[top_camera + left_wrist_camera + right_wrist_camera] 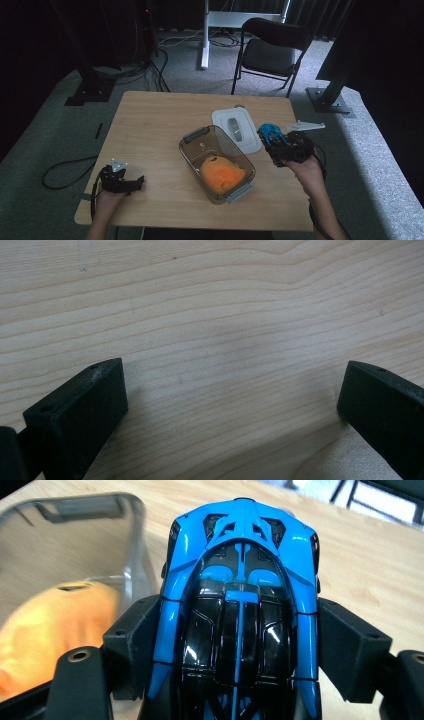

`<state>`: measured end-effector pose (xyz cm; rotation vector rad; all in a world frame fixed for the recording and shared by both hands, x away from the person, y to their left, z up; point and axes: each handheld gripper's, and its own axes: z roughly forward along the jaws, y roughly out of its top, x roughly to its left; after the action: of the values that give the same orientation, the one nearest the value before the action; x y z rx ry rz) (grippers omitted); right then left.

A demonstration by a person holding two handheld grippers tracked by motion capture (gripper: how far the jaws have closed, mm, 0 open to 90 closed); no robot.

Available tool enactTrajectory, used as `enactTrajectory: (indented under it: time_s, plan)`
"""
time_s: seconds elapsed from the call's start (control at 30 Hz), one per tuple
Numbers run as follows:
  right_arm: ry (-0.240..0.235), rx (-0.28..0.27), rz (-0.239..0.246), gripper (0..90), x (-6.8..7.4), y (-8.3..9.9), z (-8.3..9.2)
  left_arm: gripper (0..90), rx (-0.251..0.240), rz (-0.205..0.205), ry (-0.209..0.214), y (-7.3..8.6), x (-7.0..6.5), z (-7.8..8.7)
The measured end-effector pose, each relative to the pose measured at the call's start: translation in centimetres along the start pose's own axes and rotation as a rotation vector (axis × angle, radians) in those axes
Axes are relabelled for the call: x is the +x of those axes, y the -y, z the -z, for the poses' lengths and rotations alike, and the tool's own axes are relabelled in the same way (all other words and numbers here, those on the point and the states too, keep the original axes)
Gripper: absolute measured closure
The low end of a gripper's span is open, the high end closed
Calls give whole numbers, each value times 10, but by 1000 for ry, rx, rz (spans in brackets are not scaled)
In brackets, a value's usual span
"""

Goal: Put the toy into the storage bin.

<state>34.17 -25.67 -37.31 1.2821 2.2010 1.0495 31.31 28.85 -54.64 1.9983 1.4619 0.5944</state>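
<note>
A blue and black toy car (240, 610) is clamped between the jaws of my right gripper (240, 650), which is shut on its sides. In the high view that gripper (276, 141) holds the toy car (270, 131) in the air, right of a clear plastic container (191, 155) and in front of the white lid (227, 120). An orange soft object (222, 173) lies inside the container, and in the right gripper view the orange object (50, 630) lies left of the car. My left gripper (131, 183) rests near the table's front left corner, its jaws open over bare wood (230, 390).
The wooden table (150, 125) has bare surface at its left and far side. A black chair (272, 50) and a white stand (205, 35) are on the carpet behind the table. Cables lie on the floor at left.
</note>
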Motion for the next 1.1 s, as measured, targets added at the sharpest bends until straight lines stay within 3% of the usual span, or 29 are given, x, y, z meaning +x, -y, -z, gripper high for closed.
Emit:
enactTrajectory:
  time_s: [0.23, 0.37, 0.47, 0.57, 0.77, 1.1]
  plan:
    - [-40, -12, 66, 247, 24, -19, 0, 1, 3, 0, 1, 0, 0, 0]
    - [-90, -13, 114, 247, 45, -29, -7, 1, 3, 0, 1, 0, 0, 0]
    - [-100, -6, 126, 247, 49, -31, -10, 1, 1, 2, 1, 0, 0, 0]
    - [-157, 13, 150, 247, 70, -37, -28, 1, 2, 1, 1, 0, 0, 0]
    - [-207, 33, 175, 247, 90, -37, -45, 1, 1, 3, 1, 0, 0, 0]
    - [-231, 80, 177, 247, 102, -32, -68, 1, 2, -3, 4, 0, 0, 0]
